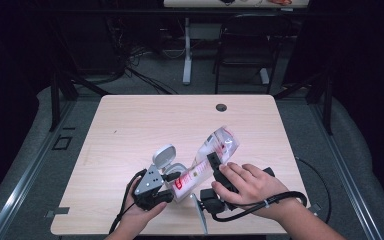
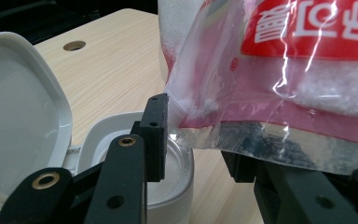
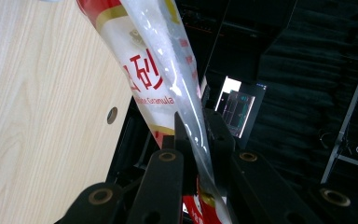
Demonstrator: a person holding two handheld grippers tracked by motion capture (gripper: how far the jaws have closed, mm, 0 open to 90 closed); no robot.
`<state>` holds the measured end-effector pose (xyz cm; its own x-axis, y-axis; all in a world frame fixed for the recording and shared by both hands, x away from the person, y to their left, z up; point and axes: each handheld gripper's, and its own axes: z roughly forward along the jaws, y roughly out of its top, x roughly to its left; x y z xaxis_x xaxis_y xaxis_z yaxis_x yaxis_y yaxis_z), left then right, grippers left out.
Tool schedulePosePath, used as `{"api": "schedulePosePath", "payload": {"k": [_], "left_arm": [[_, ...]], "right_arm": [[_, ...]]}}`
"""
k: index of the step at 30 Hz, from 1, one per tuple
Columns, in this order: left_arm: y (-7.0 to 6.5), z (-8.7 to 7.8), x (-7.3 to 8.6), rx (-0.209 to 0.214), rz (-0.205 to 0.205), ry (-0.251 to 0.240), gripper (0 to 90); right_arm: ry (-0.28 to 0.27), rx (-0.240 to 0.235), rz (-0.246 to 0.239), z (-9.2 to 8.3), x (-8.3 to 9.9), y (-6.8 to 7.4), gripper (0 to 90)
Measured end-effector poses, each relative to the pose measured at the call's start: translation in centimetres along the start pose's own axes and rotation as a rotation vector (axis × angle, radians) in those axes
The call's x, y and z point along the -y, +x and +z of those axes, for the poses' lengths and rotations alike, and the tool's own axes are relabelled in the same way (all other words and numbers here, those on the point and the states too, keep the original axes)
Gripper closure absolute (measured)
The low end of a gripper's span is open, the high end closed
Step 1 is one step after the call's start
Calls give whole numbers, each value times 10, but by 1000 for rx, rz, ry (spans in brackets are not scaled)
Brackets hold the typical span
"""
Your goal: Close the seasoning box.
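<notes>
A clear plastic bag of white sugar (image 1: pixel 220 142) with a red label hangs slanted over the table's near edge. My right gripper (image 1: pixel 212 160) is shut on the bag's middle, and the film (image 3: pixel 154 79) is pinched flat between its pads. The bag's lower end (image 2: pixel 284 70) reaches down to my left gripper (image 1: pixel 169 187). Its jaws stand apart around that lower corner. One pad (image 2: pixel 156 135) touches the bag's edge and the other is hidden under the bag. A white container (image 2: pixel 182 163) sits just below, with its flip lid (image 2: pixel 18 116) standing open.
The light wooden table (image 1: pixel 145 125) has a round cable hole (image 1: pixel 221 107) near its far edge. A black chair (image 1: pixel 245 45) and another desk's leg (image 1: pixel 187 60) stand beyond it. Cables trail from both grippers toward the near edge.
</notes>
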<state>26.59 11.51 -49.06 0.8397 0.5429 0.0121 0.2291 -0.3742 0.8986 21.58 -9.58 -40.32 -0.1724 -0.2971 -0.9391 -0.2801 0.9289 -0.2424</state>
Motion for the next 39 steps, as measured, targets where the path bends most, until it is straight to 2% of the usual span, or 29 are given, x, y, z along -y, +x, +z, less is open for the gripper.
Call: {"api": "schedulePosePath", "payload": {"k": [19, 39], "left_arm": [[2, -2, 0, -4, -5, -5, 651], [2, -2, 0, -2, -6, -6, 651]], "right_arm": [[-12, 9, 7, 2, -1, -2, 860], [-2, -6, 8, 1, -1, -2, 864]]}}
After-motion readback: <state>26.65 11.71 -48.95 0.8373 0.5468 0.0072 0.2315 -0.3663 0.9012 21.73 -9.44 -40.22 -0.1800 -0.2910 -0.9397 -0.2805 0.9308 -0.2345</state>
